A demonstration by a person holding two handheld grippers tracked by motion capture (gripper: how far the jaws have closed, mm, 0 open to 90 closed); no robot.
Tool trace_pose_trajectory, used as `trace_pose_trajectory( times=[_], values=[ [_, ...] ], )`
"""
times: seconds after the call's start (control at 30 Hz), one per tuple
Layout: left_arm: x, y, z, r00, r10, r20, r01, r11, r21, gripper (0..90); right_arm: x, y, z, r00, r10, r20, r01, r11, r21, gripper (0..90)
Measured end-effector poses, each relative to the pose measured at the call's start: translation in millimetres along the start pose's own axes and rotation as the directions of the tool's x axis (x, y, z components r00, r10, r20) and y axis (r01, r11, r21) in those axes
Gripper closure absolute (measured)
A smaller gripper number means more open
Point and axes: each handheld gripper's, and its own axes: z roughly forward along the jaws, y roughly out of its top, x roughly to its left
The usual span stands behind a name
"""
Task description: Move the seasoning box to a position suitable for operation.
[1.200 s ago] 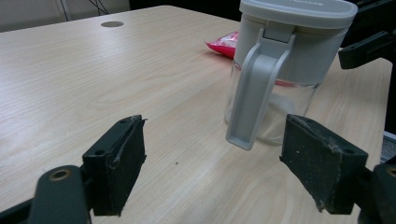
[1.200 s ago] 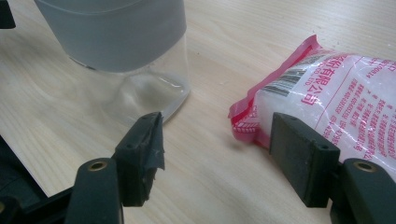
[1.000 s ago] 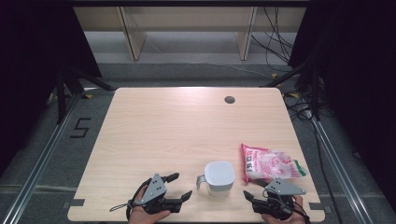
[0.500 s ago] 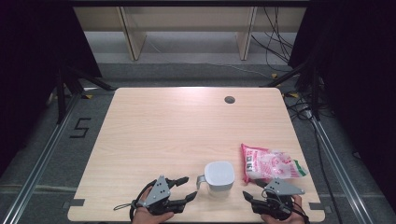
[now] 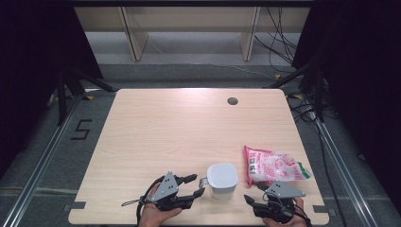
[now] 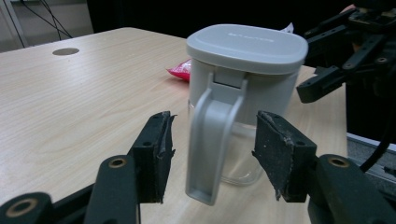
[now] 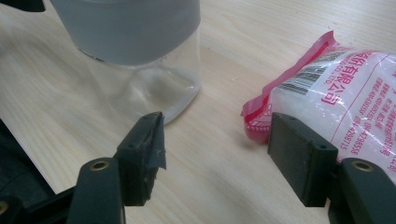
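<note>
Grey-lidded clear jug (image 5: 222,179) stands near the table's (image 5: 156,127) front edge, its handle (image 6: 212,140) between the left gripper's (image 6: 212,154) jaws, which have just been closing but don't touch it yet. A skewed pinch could tip it. The right gripper (image 7: 212,154) stands open, empty, between jug and pink bag (image 5: 272,165).

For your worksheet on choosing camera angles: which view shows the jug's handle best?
The left gripper view: the grey handle of the jug stands full length between the left gripper's jaws, untouched. The high view shows only a small stub beside the lid. The right gripper view shows the jug's clear base.
</note>
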Motion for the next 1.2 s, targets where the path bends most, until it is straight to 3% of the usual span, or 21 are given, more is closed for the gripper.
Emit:
trace_pose_trajectory(
  times=[0.07,0.27,0.4,0.47,0.5,0.57,0.6,0.77,0.8,0.83,0.87,1.0,1.13,1.2],
  values=[
    [1.0,1.6,2.4,0.9999,0.010,-0.009,-0.010,0.9998,0.015,47.6,-0.3,0.0,1.1,0.9999,-0.010,-0.004,0.010,1.000,-0.009,37.1],
    [1.0,4.2,10.5,0.9991,0.024,0.036,-0.024,0.9997,0.007,54.0,-0.9,0.1,1.8,0.9996,-0.027,0.002,0.027,1.000,-0.013,37.1],
    [0.7,4.7,16.2,0.9983,0.032,0.048,-0.032,0.9995,0.002,58.2,2.3,-0.2,0.9,0.9999,0.016,-0.006,-0.016,1.000,0.008,37.1],
    [1.0,4.9,17.1,0.9979,0.045,0.048,-0.046,0.9989,0.008,58.9,2.6,-0.2,0.7,0.9998,0.019,-0.006,-0.019,1.000,0.009,37.1],
    [0.6,4.9,17.8,0.9978,0.044,0.049,-0.045,0.9989,0.010,58.9,1.0,-0.1,1.6,1.0000,-0.003,-0.001,0.003,1.000,-0.006,37.1],
    [1.0,5.8,18.4,0.9966,0.055,0.061,-0.056,0.9983,0.016,59.4,3.7,-0.2,0.6,0.9996,0.029,-0.007,-0.029,0.999,0.014,37.0],
    [1.7,5.8,19.5,0.9954,0.059,0.076,-0.060,0.9982,0.006,59.5,1.5,0.0,1.3,1.0000,0.004,-0.006,-0.004,1.000,0.006,37.0],
    [1.1,5.5,24.0,0.9922,0.031,0.120,-0.030,0.9995,-0.009,62.1,1.0,0.2,1.9,0.9999,-0.005,-0.009,0.005,1.000,-0.001,37.0],
    [-0.2,5.3,24.8,0.9927,0.032,0.117,-0.030,0.9995,-0.012,62.7,3.2,-0.2,1.2,0.9998,0.022,-0.005,-0.022,1.000,0.010,37.1],
    [-0.2,5.3,24.8,0.9927,0.032,0.117,-0.030,0.9995,-0.012,64.1,1.2,0.0,1.3,1.0000,0.001,-0.005,-0.001,1.000,0.005,37.0],
    [-1.9,5.2,26.0,0.9915,0.037,0.124,-0.035,0.9992,-0.017,66.7,4.5,-0.2,0.3,0.9992,0.039,-0.007,-0.039,0.999,0.017,37.1],
    [-2.0,5.5,28.3,0.9929,0.055,0.105,-0.054,0.9984,-0.016,68.2,3.4,-0.3,0.6,0.9996,0.028,-0.007,-0.028,1.000,0.012,37.0],
    [1.4,7.5,26.6,0.9953,0.086,0.043,-0.086,0.9963,0.000,68.3,2.4,-0.2,0.9,0.9998,0.020,-0.007,-0.020,1.000,0.010,37.1],
    [4.9,7.7,26.4,0.9961,0.084,0.030,-0.084,0.9965,-0.004,68.3,-0.9,0.0,2.4,0.9996,-0.027,0.000,0.027,1.000,-0.011,37.0]
  ],
)
